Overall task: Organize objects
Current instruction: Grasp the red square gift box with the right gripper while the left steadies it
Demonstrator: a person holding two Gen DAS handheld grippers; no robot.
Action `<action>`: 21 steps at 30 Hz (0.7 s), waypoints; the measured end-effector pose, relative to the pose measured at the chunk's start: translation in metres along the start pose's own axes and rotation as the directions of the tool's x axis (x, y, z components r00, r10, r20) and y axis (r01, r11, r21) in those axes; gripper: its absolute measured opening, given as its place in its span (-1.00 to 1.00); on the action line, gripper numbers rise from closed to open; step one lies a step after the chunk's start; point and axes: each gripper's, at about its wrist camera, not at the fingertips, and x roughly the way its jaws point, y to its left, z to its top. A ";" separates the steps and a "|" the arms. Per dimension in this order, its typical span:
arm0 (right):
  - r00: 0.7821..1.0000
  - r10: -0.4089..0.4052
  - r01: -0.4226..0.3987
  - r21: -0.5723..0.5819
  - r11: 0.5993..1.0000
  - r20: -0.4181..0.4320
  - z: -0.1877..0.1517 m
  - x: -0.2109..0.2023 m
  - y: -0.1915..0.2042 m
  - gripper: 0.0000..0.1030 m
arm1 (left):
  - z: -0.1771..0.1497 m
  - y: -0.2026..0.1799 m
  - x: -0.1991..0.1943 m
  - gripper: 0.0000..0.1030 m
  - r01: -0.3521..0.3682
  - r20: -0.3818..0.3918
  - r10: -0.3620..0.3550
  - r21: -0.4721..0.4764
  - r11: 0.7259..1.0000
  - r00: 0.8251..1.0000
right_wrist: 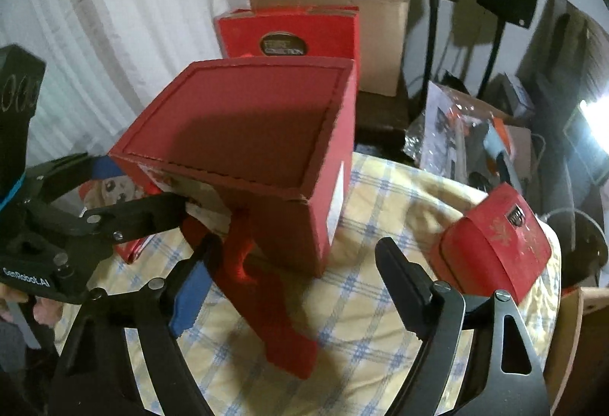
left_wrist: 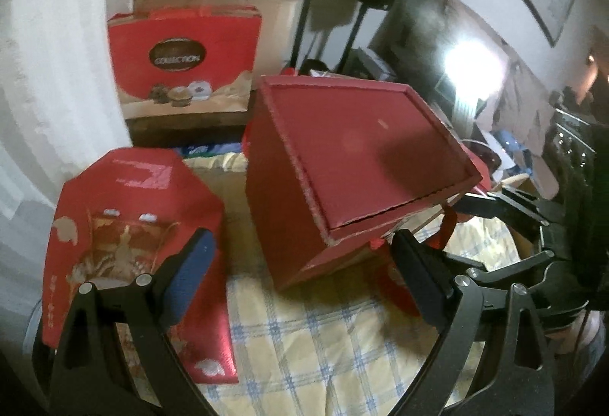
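Left gripper [left_wrist: 300,263] jaws spread wide, nothing between them; right gripper [right_wrist: 293,263] jaws likewise apart, a red strap [right_wrist: 243,244] hanging between them, contact unclear. The strap hangs from the red box [left_wrist: 342,157], which sits tilted, lifted off the checked cloth [left_wrist: 323,340]. Left of the box: a flat red packet [left_wrist: 125,225]. Right of the box: a small red case [right_wrist: 498,244]. Behind the box: a red bag [left_wrist: 182,58] marked "Collection".

Tilted box blocks the table's middle

The red box [right_wrist: 259,149] fills the centre; checked cloth [right_wrist: 365,324] lies bare in front, between it and the small red case [right_wrist: 495,244] at right.
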 end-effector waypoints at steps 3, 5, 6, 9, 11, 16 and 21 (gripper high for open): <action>1.000 -0.005 0.005 -0.034 0.999 0.004 0.001 0.004 0.003 0.51 | 0.001 -0.006 0.003 0.82 0.013 0.010 -0.013 0.036 0.999 1.000; 1.000 0.003 -0.003 -0.051 0.999 0.001 0.002 0.009 0.006 0.40 | 0.002 -0.009 0.003 0.78 0.030 0.013 -0.030 0.043 0.999 0.999; 1.000 0.014 -0.014 -0.055 0.998 -0.003 0.002 0.010 0.007 0.35 | 0.003 -0.010 0.004 0.75 0.047 0.012 -0.048 0.044 0.998 0.999; 0.999 0.034 -0.034 -0.072 0.997 -0.003 0.001 0.013 0.013 0.25 | 0.003 -0.014 0.003 0.53 0.092 0.007 -0.092 0.052 0.994 0.996; 1.000 0.009 -0.009 -0.089 0.996 0.004 0.000 0.013 0.017 0.24 | 0.003 -0.018 0.004 0.53 0.063 0.006 -0.063 0.073 0.995 0.998; 1.000 0.008 -0.007 -0.083 0.997 0.006 -0.003 0.009 0.018 0.22 | 0.001 -0.025 0.001 0.51 0.034 0.020 -0.036 0.097 0.995 0.999; 1.000 -0.024 0.025 -0.106 0.994 0.007 -0.006 0.000 0.022 0.21 | 0.003 -0.035 -0.011 0.47 0.036 0.060 -0.042 0.100 0.994 0.997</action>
